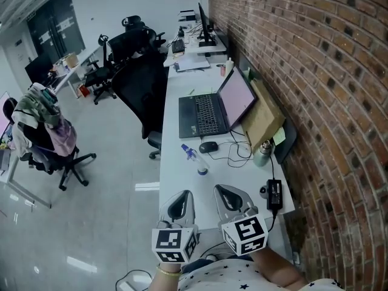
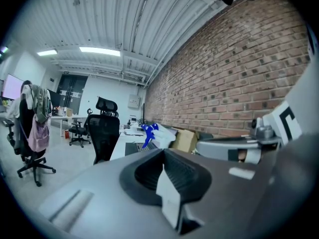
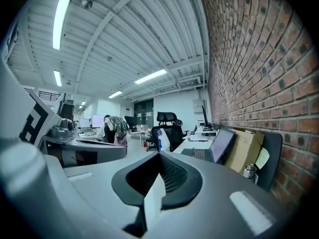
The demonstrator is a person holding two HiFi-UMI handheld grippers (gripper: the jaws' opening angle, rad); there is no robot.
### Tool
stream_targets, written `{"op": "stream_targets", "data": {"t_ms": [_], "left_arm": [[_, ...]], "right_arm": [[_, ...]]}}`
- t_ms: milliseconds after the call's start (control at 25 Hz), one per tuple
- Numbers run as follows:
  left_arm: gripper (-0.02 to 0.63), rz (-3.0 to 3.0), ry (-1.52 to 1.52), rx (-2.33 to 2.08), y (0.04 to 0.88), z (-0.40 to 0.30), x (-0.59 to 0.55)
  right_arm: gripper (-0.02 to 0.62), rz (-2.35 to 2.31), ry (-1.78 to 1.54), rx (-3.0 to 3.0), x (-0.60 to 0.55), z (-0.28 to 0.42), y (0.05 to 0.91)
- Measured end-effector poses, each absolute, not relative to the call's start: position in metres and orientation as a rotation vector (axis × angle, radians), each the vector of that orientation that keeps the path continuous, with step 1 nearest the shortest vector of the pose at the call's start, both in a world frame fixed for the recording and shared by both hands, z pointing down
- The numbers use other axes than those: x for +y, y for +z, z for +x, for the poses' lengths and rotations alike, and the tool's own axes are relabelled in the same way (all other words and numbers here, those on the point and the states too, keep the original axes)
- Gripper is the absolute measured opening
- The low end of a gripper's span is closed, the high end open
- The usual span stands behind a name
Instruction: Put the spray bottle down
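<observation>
The spray bottle (image 1: 196,160), clear with a blue nozzle, lies on its side on the white desk (image 1: 182,180) in front of the laptop, nothing touching it. My left gripper (image 1: 181,194) and right gripper (image 1: 224,190) hover side by side over the desk's near end, a short way back from the bottle. Both are shut with nothing between the jaws. In the left gripper view the bottle (image 2: 149,133) shows just beyond the shut left gripper (image 2: 163,152). The right gripper view shows the bottle (image 3: 161,139) ahead of the shut right gripper (image 3: 159,156).
An open laptop (image 1: 212,111), a black mouse (image 1: 208,147), a green flask (image 1: 262,154), a cardboard box (image 1: 264,117) and a power adapter (image 1: 274,193) with cables share the desk. The brick wall (image 1: 327,102) runs along its right. Black office chairs (image 1: 142,93) stand on the left.
</observation>
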State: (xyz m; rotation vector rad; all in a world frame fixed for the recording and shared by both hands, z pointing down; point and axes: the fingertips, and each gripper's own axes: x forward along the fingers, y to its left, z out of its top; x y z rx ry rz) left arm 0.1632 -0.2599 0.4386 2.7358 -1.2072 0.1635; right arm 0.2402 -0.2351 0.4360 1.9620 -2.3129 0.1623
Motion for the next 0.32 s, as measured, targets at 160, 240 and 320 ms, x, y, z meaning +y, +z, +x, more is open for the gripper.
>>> {"op": "stream_targets", "data": {"t_ms": [160,240,320], "left_arm": [[0.008,2.735,0.173,-1.202,0.4401,0.1632,-0.2577],[0.008,2.738,0.181,-1.193,0.4422,0.1642,-0.2551],[0.008,2.743,0.19,-1.186,0.4446,0.1656,-0.2524]], "right_arm": [[-0.002,1.963,0.16,-2.312,-0.2327,0.2392,0.4361],[-0.002,1.966,0.161,-2.308,-0.2308,0.2396,0.4369],[-0.002,1.972,0.164,-2.304,-0.2291,0.2408,0.4382]]}}
